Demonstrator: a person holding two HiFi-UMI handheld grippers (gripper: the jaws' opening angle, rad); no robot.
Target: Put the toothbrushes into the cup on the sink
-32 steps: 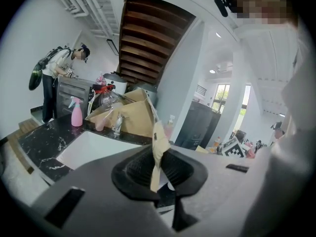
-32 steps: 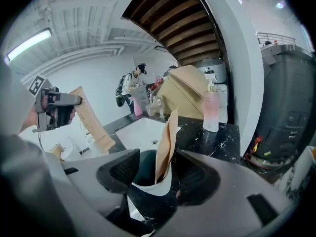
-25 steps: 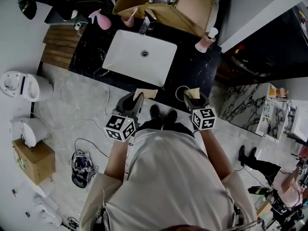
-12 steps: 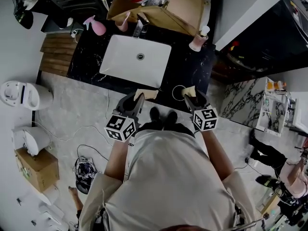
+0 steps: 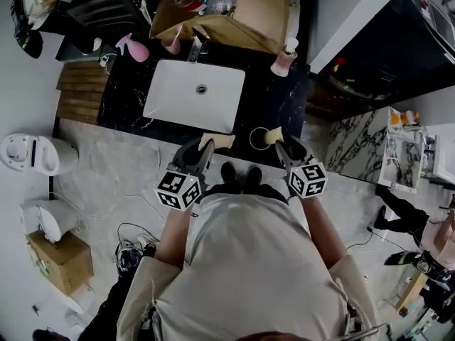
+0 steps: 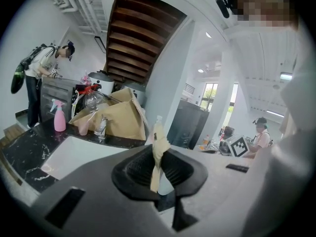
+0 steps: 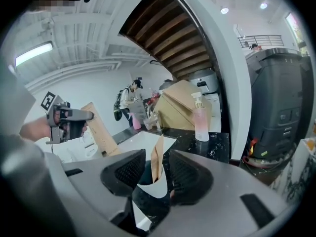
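A toothbrush in a tan paper wrap stands upright in my left gripper, which is shut on it at the front edge of the white sink. A second tan-wrapped toothbrush stands in the white cup on the black counter. My right gripper straddles this one. Its jaws are closing, with a gap on each side of the wrap. In the head view the cup sits right of the sink, just ahead of the right gripper.
A faucet, a pink spray bottle, a pink soap dispenser and a cardboard box line the counter's back. White bins and cables lie on the floor at left. Other people stand nearby.
The head view has drifted, so the counter sits a little further left and up. Both grippers stay at the counter's front edge, the right one still at the cup.
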